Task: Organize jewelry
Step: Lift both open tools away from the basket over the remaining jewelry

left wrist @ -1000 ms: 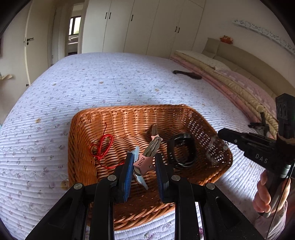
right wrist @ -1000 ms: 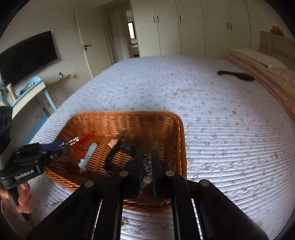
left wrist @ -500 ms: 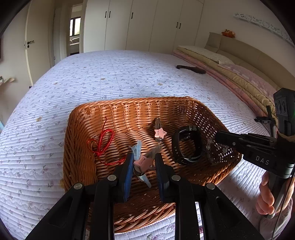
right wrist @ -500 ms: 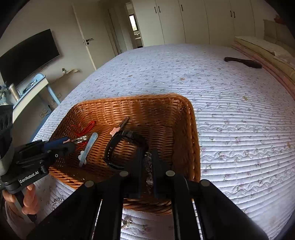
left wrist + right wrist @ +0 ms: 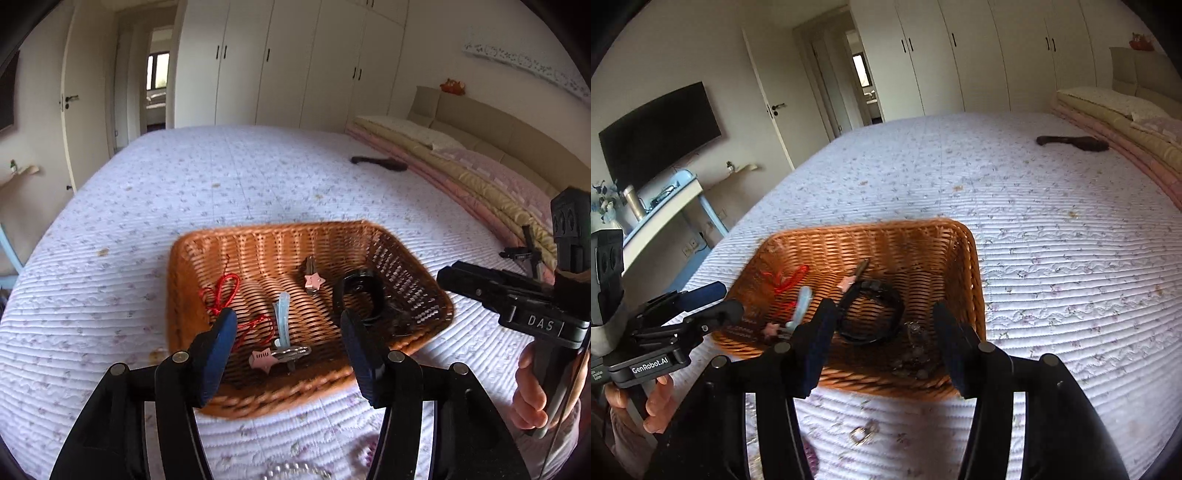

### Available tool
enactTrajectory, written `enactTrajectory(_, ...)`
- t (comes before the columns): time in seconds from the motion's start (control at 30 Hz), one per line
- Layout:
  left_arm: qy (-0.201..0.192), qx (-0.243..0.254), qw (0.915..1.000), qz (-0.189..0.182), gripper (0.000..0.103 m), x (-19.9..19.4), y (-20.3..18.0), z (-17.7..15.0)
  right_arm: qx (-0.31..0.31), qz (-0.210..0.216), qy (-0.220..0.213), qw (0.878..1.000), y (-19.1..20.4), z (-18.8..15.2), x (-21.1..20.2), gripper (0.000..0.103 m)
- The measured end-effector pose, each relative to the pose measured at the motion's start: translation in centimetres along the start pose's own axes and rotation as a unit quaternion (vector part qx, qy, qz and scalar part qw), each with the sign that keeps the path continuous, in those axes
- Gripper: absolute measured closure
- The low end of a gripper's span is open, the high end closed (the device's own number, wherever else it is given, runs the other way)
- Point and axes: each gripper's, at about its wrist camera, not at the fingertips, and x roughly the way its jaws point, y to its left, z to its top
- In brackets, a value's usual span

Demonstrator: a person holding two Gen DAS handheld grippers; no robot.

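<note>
Rough woven wicker basket (image 5: pixel 402 258) on a matt quilted cloth bedspread (image 5: pixel 221 184); glossy black plastic bracelet (image 5: pixel 356 295) inside

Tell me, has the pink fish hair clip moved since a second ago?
Yes. The pink fish clip dropped from the opening left gripper onto the basket floor.

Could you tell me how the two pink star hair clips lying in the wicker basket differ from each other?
The near star clip lies at the front of the basket, crossing the end of the light blue clip; the far star clip lies toward the back wall, touching nothing. The near one's star points left with its metal bar running right; the far one's bar runs away toward the back wall. Both have a pink star on a metal clip.
</note>
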Motion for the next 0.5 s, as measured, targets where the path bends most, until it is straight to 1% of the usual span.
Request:
enactTrajectory(0.17, -0.021, 0.002, 0.9998, -0.006, 0.043, -4.5, -0.2, -1.4, -0.003, 0.014, -0.008, 1.000, 2.4, -1.4, -2.9, 0.046)
enactTrajectory(0.27, -0.026, 0.001, 0.9996, -0.006, 0.043, -7.0, -0.2, -2.7, -0.015, 0.018, -0.002, 1.000, 4.2, -2.9, -3.8, 0.046)
enactTrajectory(0.37, -0.026, -0.007, 0.9996, -0.009, 0.043, -9.1, 0.0, -4.3, -0.029, 0.025, 0.010, 0.999, 5.5, -4.6, -4.2, 0.046)
enactTrajectory(0.5, -0.012, -0.007, 0.9998, -0.012, 0.043, -10.8, 0.0, -7.2, -0.037, 0.029, 0.035, 0.998, 6.4, -7.3, -4.0, 0.046)
